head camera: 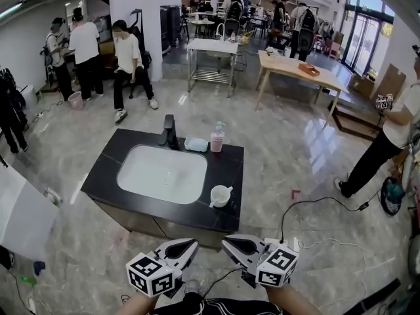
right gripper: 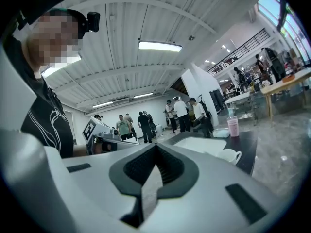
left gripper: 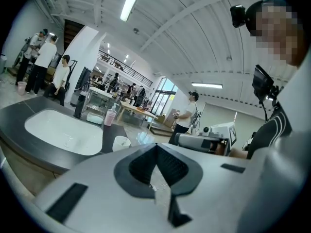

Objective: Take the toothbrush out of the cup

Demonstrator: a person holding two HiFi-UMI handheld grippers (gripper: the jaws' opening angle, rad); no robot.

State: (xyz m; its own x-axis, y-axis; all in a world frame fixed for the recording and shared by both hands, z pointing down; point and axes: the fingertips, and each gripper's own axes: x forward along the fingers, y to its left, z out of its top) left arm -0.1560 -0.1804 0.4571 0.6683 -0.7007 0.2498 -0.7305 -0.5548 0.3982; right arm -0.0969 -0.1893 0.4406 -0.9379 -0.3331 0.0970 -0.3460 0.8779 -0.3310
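Head view: you're short of the counter [head camera: 111, 169], approach step; cup [head camera: 220, 195] on its near-right part, toothbrush too small to confirm. Left gripper view: left gripper [left gripper: 155, 147] closed, empty. Right gripper view: right gripper [right gripper: 155, 148] closed, empty. Next: close in, open jaws.

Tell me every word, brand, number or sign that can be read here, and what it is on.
None can be read.
Pink bottle on the counter: any label is too small to read.
White cup: plain, no print shows.
Marker cubes on the left tongs and right tongs: black-and-white square patterns, no letters or numbers.
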